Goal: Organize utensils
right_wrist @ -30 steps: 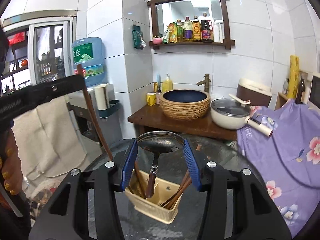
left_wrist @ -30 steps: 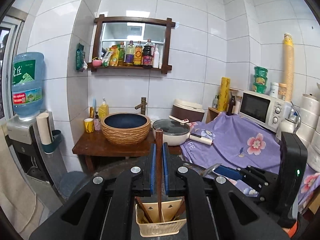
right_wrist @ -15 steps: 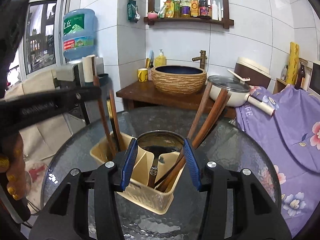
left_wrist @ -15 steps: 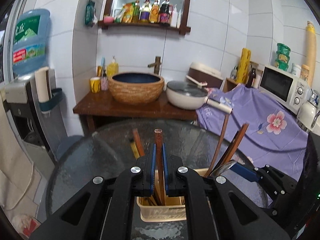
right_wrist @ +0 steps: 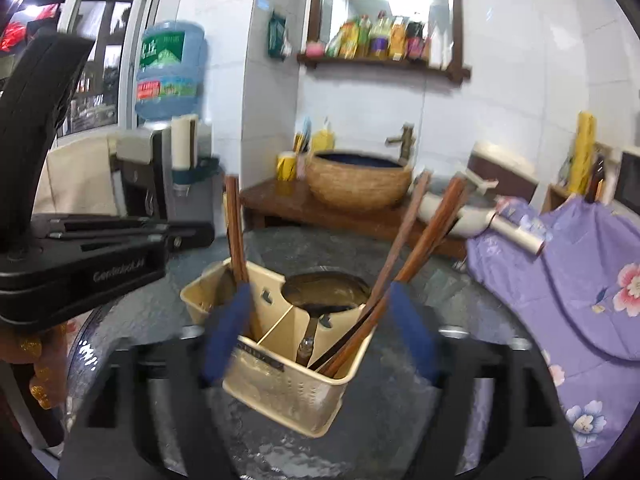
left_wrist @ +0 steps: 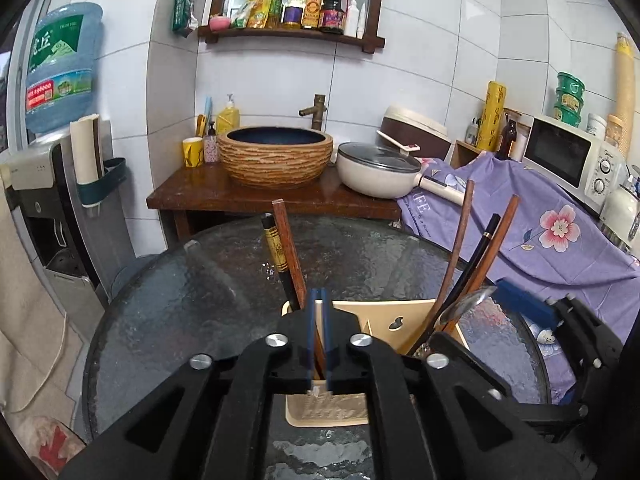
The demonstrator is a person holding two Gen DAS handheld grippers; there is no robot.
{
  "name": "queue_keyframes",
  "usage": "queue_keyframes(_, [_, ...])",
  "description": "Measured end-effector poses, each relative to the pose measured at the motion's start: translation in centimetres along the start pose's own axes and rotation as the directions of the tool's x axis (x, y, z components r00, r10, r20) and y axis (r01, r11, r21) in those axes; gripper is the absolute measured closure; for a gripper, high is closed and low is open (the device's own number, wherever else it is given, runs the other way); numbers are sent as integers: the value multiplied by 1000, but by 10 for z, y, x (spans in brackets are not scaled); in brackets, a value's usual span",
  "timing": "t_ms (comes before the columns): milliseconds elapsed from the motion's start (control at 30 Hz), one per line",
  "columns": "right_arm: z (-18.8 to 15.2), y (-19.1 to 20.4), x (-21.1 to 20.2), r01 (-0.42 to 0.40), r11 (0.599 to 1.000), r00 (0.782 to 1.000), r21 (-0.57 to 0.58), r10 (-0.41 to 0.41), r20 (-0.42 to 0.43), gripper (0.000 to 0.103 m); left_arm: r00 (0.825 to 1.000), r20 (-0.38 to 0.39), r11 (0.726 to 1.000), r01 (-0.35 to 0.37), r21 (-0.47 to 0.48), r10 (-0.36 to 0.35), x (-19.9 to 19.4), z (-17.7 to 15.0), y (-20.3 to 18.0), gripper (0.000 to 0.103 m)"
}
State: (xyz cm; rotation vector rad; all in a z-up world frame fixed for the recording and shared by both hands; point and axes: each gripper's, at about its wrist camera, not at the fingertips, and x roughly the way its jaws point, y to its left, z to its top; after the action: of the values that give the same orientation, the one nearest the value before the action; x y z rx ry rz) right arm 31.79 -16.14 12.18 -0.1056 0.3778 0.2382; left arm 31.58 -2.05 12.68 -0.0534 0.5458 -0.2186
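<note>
1. A cream utensil holder (left_wrist: 352, 364) with divided compartments stands on the round dark glass surface (left_wrist: 192, 312).
2. The left hand-held gripper (left_wrist: 318, 344) is directly above the holder's left compartment, its blue pads (left_wrist: 309, 332) drawn almost together with only a thin slit between them.
3. Whether those pads pinch the brown wooden chopstick (left_wrist: 289, 256) that rises just ahead of them cannot be told; its lower end disappears behind the pads into the left compartment.
4. Beside that chopstick leans a black chopstick with a gold band (left_wrist: 276, 256), in the same compartment.
5. In the right compartment several brown wooden sticks (left_wrist: 460, 248) and another black chopstick (left_wrist: 478, 256) lean to the right.
6. A metal spoon bowl (left_wrist: 466, 306) shows just above the holder's right rim.
7. The right hand-held gripper (right_wrist: 320, 332) is spread wide, with its blue pads (right_wrist: 226, 332) on either side of the utensil holder (right_wrist: 288, 384) and nothing between them but the holder.
8. In the right wrist view a ladle (right_wrist: 326, 292) stands bowl-up in the middle compartment, roughly centred between the right pads.
9. The left hand-held gripper's black body (right_wrist: 84, 268) appears at the left of the right wrist view, close to the holder's left end.
</note>
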Motion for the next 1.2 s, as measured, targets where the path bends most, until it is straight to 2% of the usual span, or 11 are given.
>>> queue_keyframes(33, [-1, 0, -6, 4, 1000, 1000, -7, -4, 20, 25, 1000, 17, 1000, -9, -1, 9, -5, -2, 0, 70])
queue_keyframes(67, [-1, 1, -13, 7, 1000, 1000, -16, -7, 30, 25, 999, 39, 1000, -18, -6, 18, -12, -5, 1, 45])
queue_keyframes(133, [-4, 1, -28, 18, 1000, 999, -20, -17, 45, 21, 991, 119, 998, -49, -37, 53, -35, -18, 9, 23])
queue_keyframes(233, [-20, -3, -58, 35, 999, 996, -9, -34, 77, 12, 978, 195, 997, -64, -35, 70, -62, -45, 15, 7])
queue_keyframes(400, [-63, -4, -110, -24, 997, 991, 67, 15, 135, 6, 944, 299, 990, -134, -33, 138, -103, -109, 17, 6])
queue_keyframes(500, [-99, 6, -135, -33, 997, 989, 69, 22, 149, 6, 945, 306, 993, -110, -36, 116, -121, -147, 14, 6])
queue_keyframes(600, [-129, 17, -155, -7, 999, 989, 44, 1, 149, 6, 944, 299, 991, -132, -33, 136, -136, -178, 7, 6])
queue_keyframes(700, [-159, 22, -180, -11, 998, 990, 58, 3, 144, 6, 957, 270, 994, -99, -49, 108, -146, -203, 3, 6])
queue_keyframes(933, [-185, 19, -228, 8, 998, 982, 70, -21, 189, 6, 955, 285, 997, -79, 2, 75, -172, -230, -19, 6])
queue_keyframes(1067, [-192, 13, -245, 8, 995, 979, 98, -28, 203, 6, 944, 310, 993, -116, -4, 111, -186, -236, -22, 6])
queue_keyframes(1200, [-201, 5, -254, 5, 992, 980, 129, -31, 196, 6, 946, 301, 992, -126, 5, 119, -194, -239, -23, 6])
